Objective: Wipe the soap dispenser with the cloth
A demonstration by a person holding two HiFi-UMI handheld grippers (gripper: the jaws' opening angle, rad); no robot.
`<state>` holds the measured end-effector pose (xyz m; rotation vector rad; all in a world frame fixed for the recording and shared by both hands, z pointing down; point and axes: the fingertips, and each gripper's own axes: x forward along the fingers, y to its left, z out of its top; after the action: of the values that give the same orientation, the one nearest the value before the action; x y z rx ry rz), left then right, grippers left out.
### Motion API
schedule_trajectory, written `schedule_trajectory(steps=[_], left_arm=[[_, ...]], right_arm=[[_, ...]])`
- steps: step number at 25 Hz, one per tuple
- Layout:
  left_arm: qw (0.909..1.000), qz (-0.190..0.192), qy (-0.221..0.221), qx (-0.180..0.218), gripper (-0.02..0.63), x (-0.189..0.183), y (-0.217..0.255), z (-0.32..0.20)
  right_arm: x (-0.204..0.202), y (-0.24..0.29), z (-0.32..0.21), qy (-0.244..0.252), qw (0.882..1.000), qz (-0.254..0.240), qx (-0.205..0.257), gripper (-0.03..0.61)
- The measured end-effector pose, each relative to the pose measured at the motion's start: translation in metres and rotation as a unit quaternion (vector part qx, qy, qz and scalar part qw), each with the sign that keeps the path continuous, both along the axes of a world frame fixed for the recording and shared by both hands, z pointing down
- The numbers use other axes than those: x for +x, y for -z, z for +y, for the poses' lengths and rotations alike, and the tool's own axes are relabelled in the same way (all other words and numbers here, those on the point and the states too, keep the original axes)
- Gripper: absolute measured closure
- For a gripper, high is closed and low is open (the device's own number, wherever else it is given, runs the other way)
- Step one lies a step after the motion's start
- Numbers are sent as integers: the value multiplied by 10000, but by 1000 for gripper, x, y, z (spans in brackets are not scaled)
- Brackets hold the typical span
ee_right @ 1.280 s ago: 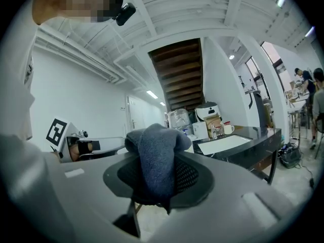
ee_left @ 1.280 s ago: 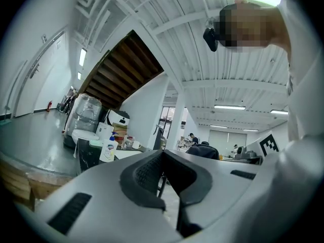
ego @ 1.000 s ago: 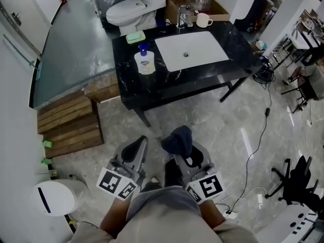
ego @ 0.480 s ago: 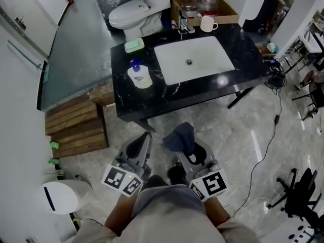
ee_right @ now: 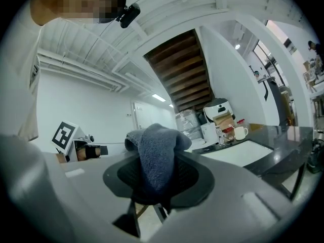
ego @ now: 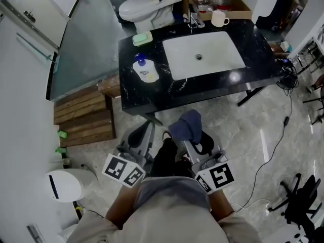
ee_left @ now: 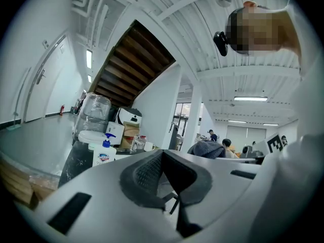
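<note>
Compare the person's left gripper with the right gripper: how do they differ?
The right gripper is shut on a blue cloth; the left gripper is shut on nothing. The soap dispenser stands ahead of the left gripper, the sink ahead of the right gripper. Both are grey and carry marker cubes.

Black counter: soap dispenser; green dish; mug

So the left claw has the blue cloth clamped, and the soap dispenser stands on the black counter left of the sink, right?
Not the left one: the right claw has the blue cloth clamped, as the right gripper view shows; the left claw is shut, empty. The soap dispenser does stand on the black counter left of the sink.
</note>
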<state>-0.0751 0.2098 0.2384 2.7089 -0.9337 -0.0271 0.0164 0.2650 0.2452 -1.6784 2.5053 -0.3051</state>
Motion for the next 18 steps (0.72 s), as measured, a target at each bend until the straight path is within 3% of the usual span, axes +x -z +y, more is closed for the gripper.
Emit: schedule_trajectory(steps=[11, 18], left_arm=[[9993, 187, 136, -283, 607, 20, -20, -47], [9974, 251, 578, -350, 607, 22, -30, -103]], right_arm=[[16, -12, -44, 124, 9996, 57, -246, 459], [25, -18, -93, 371, 9984, 192, -392, 459]])
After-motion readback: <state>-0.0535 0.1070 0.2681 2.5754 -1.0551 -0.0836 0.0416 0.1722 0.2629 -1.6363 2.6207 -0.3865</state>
